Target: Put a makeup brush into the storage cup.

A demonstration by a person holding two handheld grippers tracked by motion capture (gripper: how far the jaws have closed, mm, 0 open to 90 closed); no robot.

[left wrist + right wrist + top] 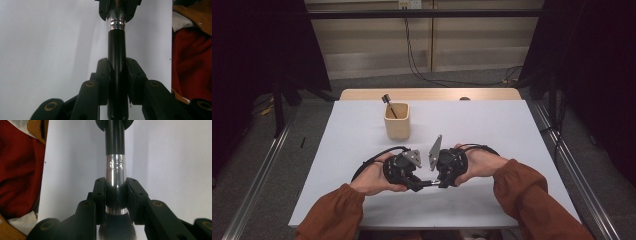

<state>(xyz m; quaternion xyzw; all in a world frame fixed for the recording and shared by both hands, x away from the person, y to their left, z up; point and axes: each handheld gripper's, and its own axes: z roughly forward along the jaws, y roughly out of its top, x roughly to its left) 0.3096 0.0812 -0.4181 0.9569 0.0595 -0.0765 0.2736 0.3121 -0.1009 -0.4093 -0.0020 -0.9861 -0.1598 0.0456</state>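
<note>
We hold a brush [116,50] level at the table's [492,130] six o'clock: left gripper [117,75] pinching its handle, right gripper [115,195] its ferrule.

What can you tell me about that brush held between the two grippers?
It is a makeup-style brush with a glossy black handle, a shiny silver metal collar and a tuft of dark soft bristles. It lies roughly level above the white table, at its near side. The left gripper is clamped on the handle and the right gripper on the collar, just ahead of the bristles.
</note>
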